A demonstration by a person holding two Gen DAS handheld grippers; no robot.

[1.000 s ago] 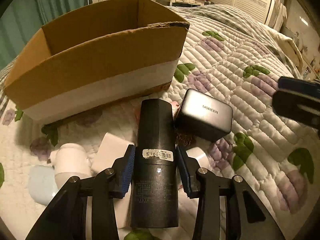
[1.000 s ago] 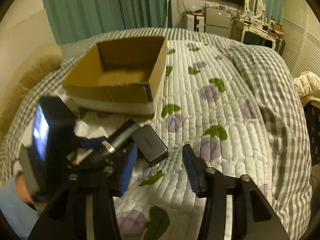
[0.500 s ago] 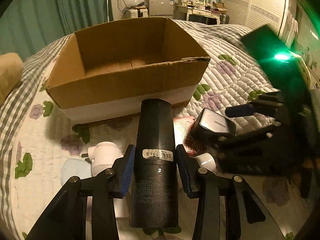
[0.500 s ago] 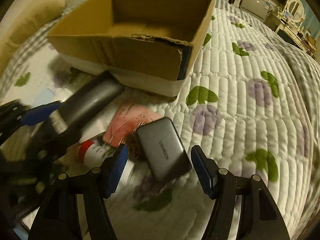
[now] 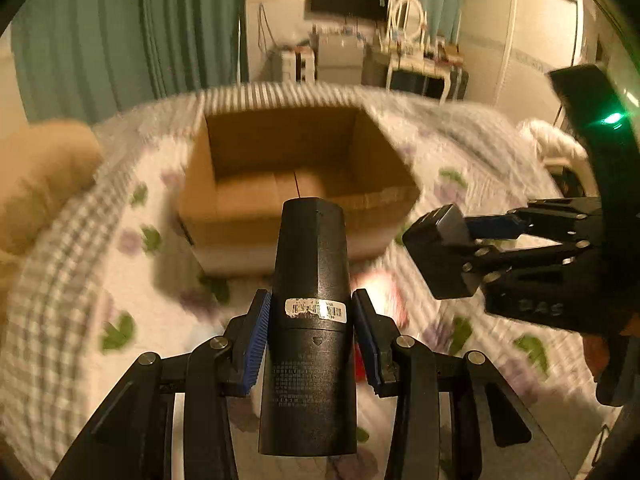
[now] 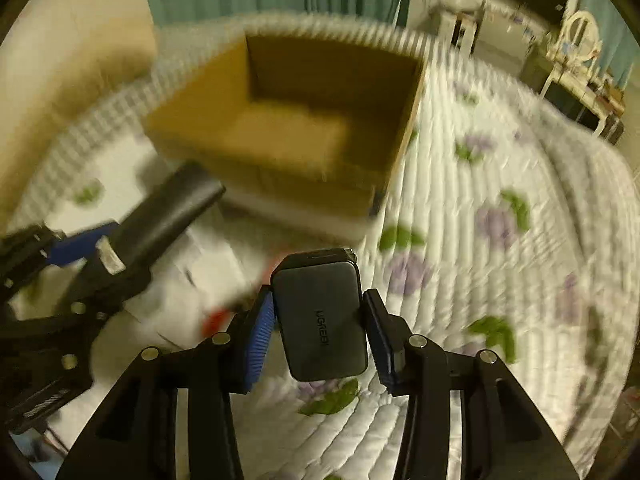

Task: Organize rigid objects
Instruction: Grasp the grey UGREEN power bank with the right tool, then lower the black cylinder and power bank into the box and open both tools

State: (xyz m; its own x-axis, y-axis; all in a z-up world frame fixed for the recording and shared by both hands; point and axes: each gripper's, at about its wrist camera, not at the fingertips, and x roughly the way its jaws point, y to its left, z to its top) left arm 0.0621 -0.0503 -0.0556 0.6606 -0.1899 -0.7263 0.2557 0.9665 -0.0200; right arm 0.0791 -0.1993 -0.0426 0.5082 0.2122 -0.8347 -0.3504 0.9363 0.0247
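My left gripper (image 5: pixel 311 338) is shut on a tall black bottle (image 5: pixel 310 320) with a barcode sticker, held above the quilt and pointing at the open cardboard box (image 5: pixel 296 184). My right gripper (image 6: pixel 320 332) is shut on a dark grey UGREEN charger (image 6: pixel 322 316), lifted off the bed in front of the box (image 6: pixel 296 136). The charger and right gripper also show at the right of the left wrist view (image 5: pixel 444 252). The bottle shows at the left of the right wrist view (image 6: pixel 160 220). The box looks empty.
A floral quilted bedspread (image 6: pixel 500 240) covers the bed. White items and a red-topped object (image 6: pixel 216 320) lie blurred on the quilt in front of the box. A beige pillow (image 5: pixel 36 176) lies at the left. Curtains and a dressing table stand beyond.
My right gripper has closed on the charger and lifted it off the quilt. Both grippers have risen and now look down into the box from higher up.
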